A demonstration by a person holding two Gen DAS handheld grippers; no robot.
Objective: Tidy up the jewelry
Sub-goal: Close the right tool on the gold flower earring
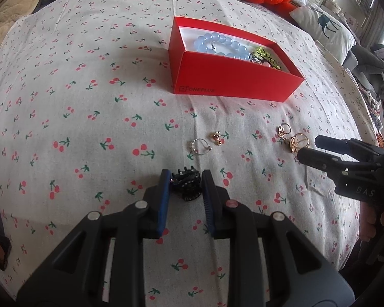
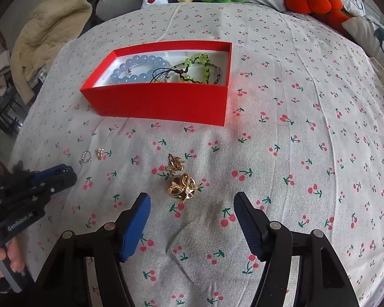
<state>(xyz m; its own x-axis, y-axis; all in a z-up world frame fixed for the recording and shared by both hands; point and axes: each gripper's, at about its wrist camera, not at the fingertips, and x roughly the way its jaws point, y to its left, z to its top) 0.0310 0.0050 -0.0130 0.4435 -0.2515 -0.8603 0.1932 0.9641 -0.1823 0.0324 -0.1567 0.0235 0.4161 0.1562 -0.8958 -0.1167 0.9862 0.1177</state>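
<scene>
On the left, the left tongs (image 1: 185, 179) have a small black hair claw (image 1: 186, 183) between their blue pads; the pads stand close on both sides of it, and whether they really press it cannot be told. The claw sits low over the bed sheet (image 1: 76, 107), a white cloth with red cherries. A little further from the tongs, toward the middle, lie a thin silver ring with small beads (image 1: 201, 146) and, just beside it, a small gold earring (image 1: 216, 137). Behind them stands the red box (image 1: 233, 81), open on top, with a pale blue bead bracelet (image 1: 221, 43) and a green bead bracelet (image 1: 267, 55) inside. More to the right, two gold pieces lie on the sheet: a smaller gold ring (image 2: 175, 161) and, near it, a big gold knot ring (image 2: 183, 186). The right tongs (image 2: 192, 203) are wide open, and the knot ring lies just ahead of the gap, not touched.
</scene>
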